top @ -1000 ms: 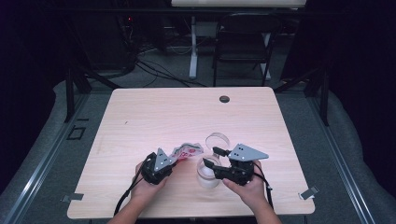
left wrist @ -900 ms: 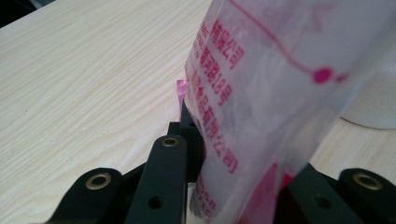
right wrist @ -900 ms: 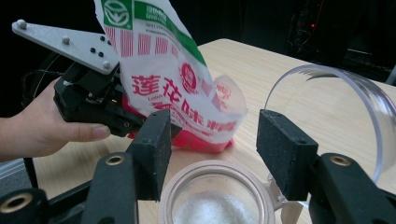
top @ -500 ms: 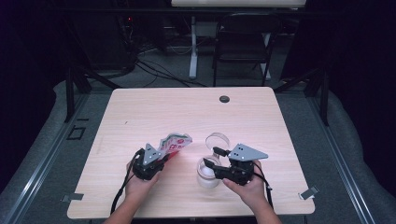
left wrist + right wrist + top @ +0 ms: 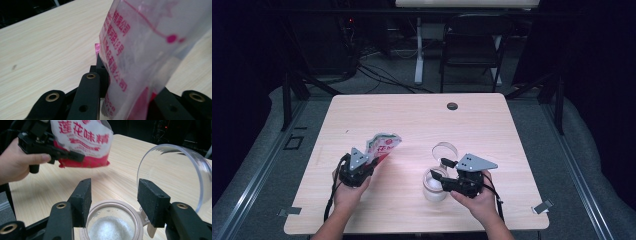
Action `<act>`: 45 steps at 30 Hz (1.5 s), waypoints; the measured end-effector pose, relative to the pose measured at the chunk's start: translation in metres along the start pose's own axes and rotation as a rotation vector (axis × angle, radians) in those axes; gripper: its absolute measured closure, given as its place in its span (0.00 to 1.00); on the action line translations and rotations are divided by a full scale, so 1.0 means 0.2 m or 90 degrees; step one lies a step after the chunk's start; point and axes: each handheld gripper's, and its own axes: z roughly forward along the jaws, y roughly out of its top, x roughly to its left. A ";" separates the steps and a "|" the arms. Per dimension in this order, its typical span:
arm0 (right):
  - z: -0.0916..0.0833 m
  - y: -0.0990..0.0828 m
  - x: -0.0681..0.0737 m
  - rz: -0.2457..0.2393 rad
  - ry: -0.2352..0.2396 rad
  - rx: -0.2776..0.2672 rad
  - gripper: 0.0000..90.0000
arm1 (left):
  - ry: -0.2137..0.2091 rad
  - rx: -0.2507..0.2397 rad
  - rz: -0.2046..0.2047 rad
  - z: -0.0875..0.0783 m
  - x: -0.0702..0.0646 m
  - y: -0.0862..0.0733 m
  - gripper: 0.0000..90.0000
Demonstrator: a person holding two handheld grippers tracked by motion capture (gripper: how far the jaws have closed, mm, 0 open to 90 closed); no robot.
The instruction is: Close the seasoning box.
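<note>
left tool [image 5: 372, 159] clenched on the bottom edge of a white and red seasoning pouch [image 5: 382, 145], pouch pinched between the two black jaws in the left gripper view, held up off the tabletop [image 5: 412, 120]. pouch sits left of centre in the high view, tilted up and to the right, away from the hand. left hand [image 5: 348, 192] grips the tool body from below, cable trails down by the wrist. in the right gripper view the same pouch [image 5: 83, 142] hangs above the wood with a shadow under it, red chinese print on white, red band along its lower edge, well apart from the jar.

right tool [image 5: 439, 181] is at the rim of a small round jar [image 5: 433, 190] with a beige rim, standing upright on the tabletop right of centre near the front edge. white granules [image 5: 110, 228] inside the jar. in the right gripper view the jaws stand on either side of the jar rim with a gap showing, released, not pressing it. clear round hinged lid [image 5: 175, 175] flipped open, standing upright beside the right jaw, attached at the jar's hinge. right hand [image 5: 477, 197] holds the tool from behind, grey plate on top.

small dark round grommet [image 5: 452, 106] at the far edge of the tabletop. black folding chair [image 5: 472, 45] behind the tabletop.
</note>
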 end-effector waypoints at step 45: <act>0.01 -0.01 0.00 0.002 -0.006 0.005 0.50 | 0.187 0.114 -0.059 -0.10 0.41 -0.29 0.84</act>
